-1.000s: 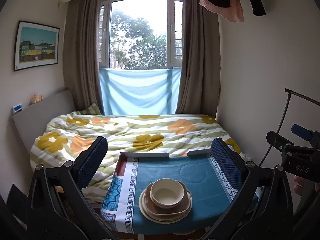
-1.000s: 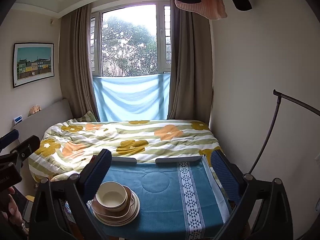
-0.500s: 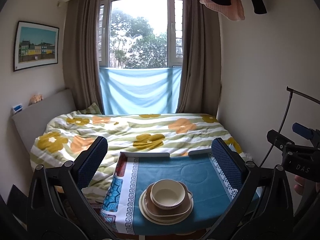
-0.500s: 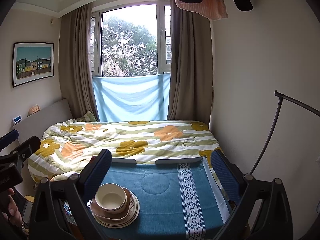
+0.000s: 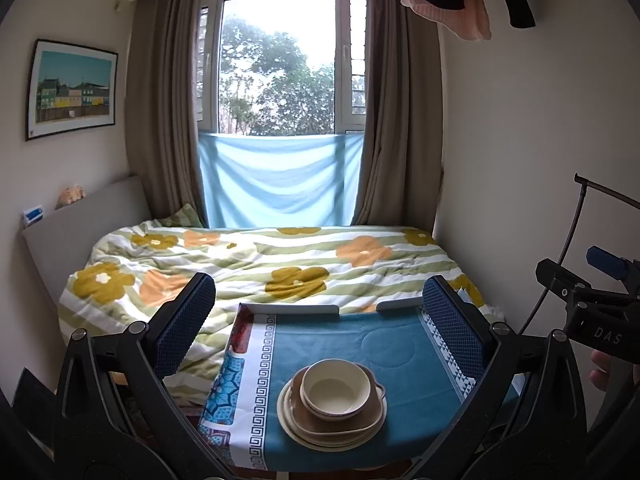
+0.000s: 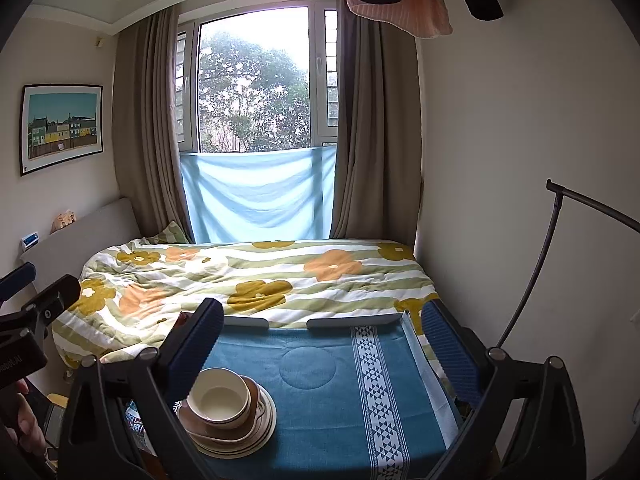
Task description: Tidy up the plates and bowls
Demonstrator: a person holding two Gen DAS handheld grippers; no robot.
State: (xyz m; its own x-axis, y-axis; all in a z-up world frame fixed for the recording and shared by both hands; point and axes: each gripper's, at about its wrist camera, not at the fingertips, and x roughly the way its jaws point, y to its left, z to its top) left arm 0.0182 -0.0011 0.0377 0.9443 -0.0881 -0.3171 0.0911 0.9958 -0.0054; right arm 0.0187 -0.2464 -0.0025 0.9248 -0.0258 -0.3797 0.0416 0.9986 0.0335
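A cream bowl point(image 5: 335, 388) sits on top of a stack: a brown handled dish point(image 5: 360, 420) under it, and cream plates point(image 5: 292, 426) at the bottom. The stack stands on a small table covered by a teal cloth point(image 5: 384, 344). My left gripper point(image 5: 318, 320) hovers open above and behind the stack, holding nothing. In the right wrist view the same bowl point(image 6: 219, 398) and plates point(image 6: 256, 438) lie at the lower left, partly behind the left finger. My right gripper point(image 6: 320, 340) is open and empty over the teal cloth point(image 6: 328, 392).
A bed with a flowered quilt point(image 5: 256, 264) lies just beyond the table, with a window and curtains behind. A wall stands close on the right, with a dark curved stand point(image 6: 560, 240) beside it. Clothes point(image 5: 452, 0) hang overhead. A hand point(image 5: 608, 372) holds the other gripper.
Both views have shifted slightly, with the stack a little lower in the left view. The dishes themselves have not moved and both grippers stay open.
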